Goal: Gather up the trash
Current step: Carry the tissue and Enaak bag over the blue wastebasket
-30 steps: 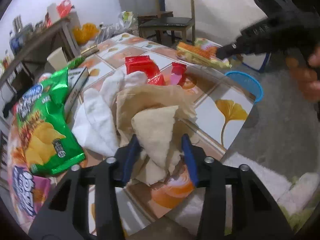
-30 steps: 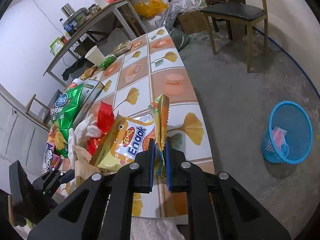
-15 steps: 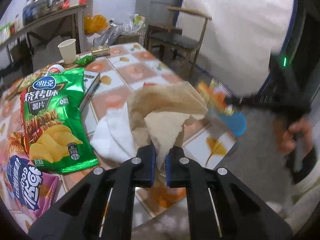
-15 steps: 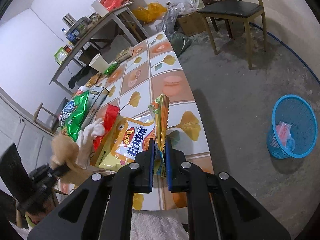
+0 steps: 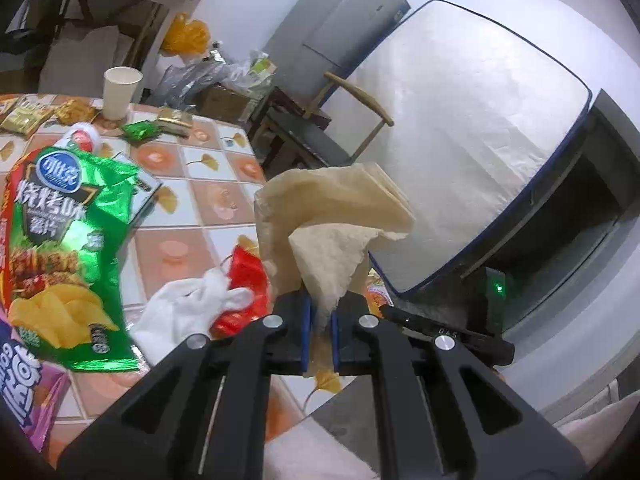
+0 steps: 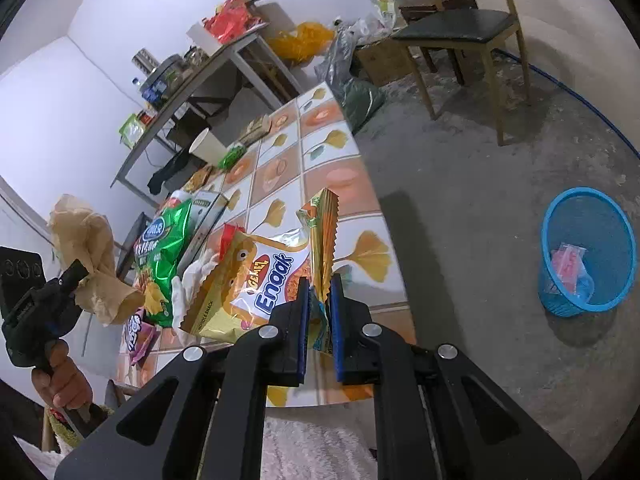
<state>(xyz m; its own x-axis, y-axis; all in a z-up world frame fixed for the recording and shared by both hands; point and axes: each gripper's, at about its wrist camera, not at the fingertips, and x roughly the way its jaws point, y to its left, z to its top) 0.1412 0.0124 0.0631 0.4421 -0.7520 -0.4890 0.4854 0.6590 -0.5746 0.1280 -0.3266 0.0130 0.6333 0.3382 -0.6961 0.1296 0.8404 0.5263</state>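
While the crumpled brown paper [image 5: 328, 224] stands clear of the table, pinched at its lower end in the closed left gripper [image 5: 320, 320], the right gripper [image 6: 320, 300] is clamped on the torn top edge of the yellow Enaak noodle-snack bag [image 6: 256, 276], whose body lies on the tiled table [image 6: 340, 180] just ahead of its fingers. The blue mesh basket [image 6: 624, 248] sits on the floor well off to the right gripper's right and already holds a pink wrapper. By my reading the job is barely begun: both held pieces remain to be dropped in, and the green chip bag [image 5: 60, 236], red wrapper [image 5: 244, 280], white tissue [image 5: 188, 308] and purple packet [image 5: 24, 392] wait beside the left gripper.
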